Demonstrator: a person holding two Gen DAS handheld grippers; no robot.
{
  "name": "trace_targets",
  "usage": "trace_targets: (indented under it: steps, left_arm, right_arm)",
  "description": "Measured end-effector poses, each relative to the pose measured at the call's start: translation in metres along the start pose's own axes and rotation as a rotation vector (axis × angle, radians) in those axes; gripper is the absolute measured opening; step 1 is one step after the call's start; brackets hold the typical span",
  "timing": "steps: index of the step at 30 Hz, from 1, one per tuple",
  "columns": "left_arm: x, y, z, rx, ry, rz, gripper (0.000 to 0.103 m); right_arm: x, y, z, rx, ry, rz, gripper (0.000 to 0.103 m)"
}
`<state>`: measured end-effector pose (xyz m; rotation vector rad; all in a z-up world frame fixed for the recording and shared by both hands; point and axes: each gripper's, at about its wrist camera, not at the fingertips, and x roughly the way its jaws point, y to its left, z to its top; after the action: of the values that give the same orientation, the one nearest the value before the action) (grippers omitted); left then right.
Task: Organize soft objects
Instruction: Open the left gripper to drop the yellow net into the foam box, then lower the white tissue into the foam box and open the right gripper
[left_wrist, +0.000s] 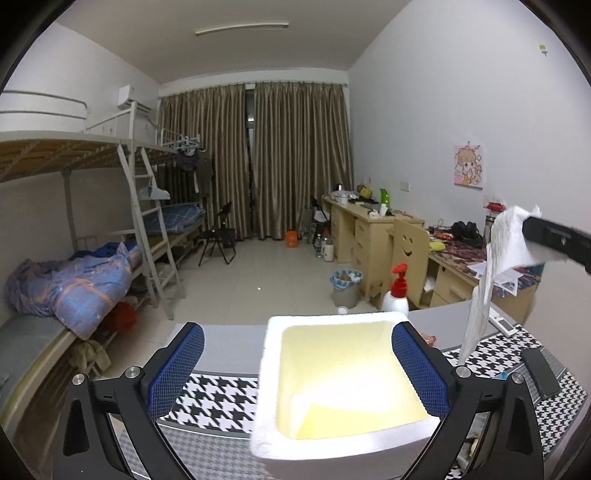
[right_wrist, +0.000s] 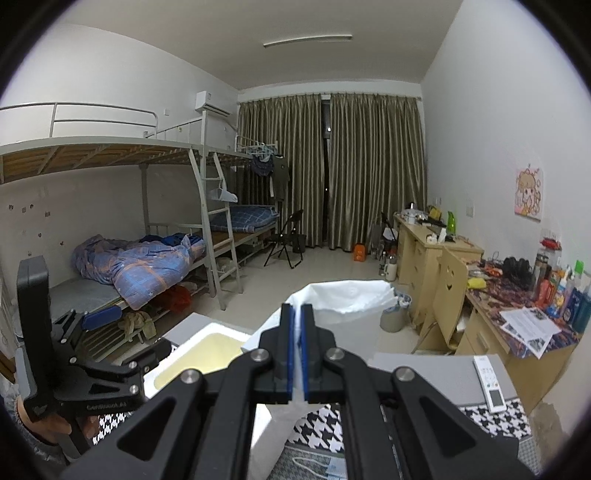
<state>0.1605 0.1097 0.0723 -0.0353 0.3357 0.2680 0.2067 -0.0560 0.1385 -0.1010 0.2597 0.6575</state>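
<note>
A white foam box (left_wrist: 347, 387) with a pale yellow, empty inside stands on the table in the left wrist view. My left gripper (left_wrist: 297, 365) is open, its blue pads straddling the box's left wall and inner right side. My right gripper (right_wrist: 297, 314) is shut on a thin white plastic bag (right_wrist: 343, 299), which hangs down from the jaws. In the left wrist view the bag (left_wrist: 495, 258) dangles at the right, above the table and apart from the box. The box also shows in the right wrist view (right_wrist: 199, 350), lower left.
A houndstooth cloth (left_wrist: 218, 395) covers the grey table. A white remote (right_wrist: 489, 384), a dark phone (left_wrist: 539, 373) and a red-capped pump bottle (left_wrist: 397, 291) are on or by the table. Bunk beds stand left, wooden desks right.
</note>
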Motion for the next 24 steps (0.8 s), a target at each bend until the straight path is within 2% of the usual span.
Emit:
trace_targets:
  steps: [10, 24]
  left_arm:
    - [-0.012, 0.013, -0.006, -0.031, -0.009, 0.026, 0.102]
    - [-0.015, 0.035, -0.017, -0.070, 0.000, 0.066, 0.102]
  right_arm:
    - [0.009, 0.023, 0.007, -0.048, -0.001, 0.047, 0.005]
    - [0.046, 0.040, -0.012, -0.047, 0.107, 0.147, 0.005]
